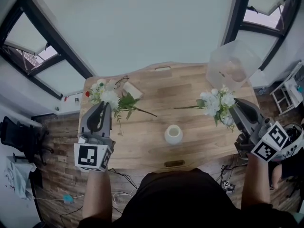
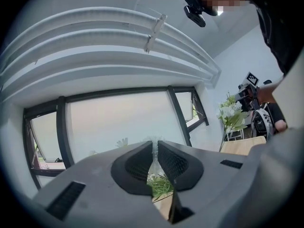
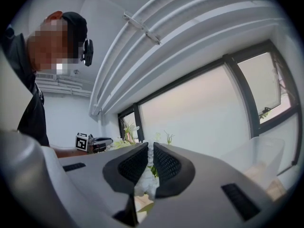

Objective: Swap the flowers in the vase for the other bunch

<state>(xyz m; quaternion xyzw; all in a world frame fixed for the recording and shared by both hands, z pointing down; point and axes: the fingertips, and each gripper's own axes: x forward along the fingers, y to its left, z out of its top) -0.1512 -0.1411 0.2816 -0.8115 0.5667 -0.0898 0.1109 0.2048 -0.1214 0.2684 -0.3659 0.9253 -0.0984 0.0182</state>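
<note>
A small white vase [image 1: 173, 134] stands empty near the middle of the wooden table [image 1: 190, 87]. My left gripper [image 1: 103, 104] is held level over the table's left side. It is shut on a bunch of white flowers with one red bloom [image 1: 109, 96], whose stem trails to the right. My right gripper [image 1: 232, 106] is shut on a second white bunch [image 1: 217, 102] over the table's right side. In the left gripper view the jaws [image 2: 155, 148] pinch green stems [image 2: 159, 184]. White blooms [image 3: 142, 196] are pinched in the right gripper [image 3: 148, 148] in its own view.
A clear plastic bin [image 1: 232, 63] stands at the table's far right corner. A small pale flat object [image 1: 132, 90] lies on the far left of the top. Windows with dark frames surround the table, and cables trail on the wooden floor near my body.
</note>
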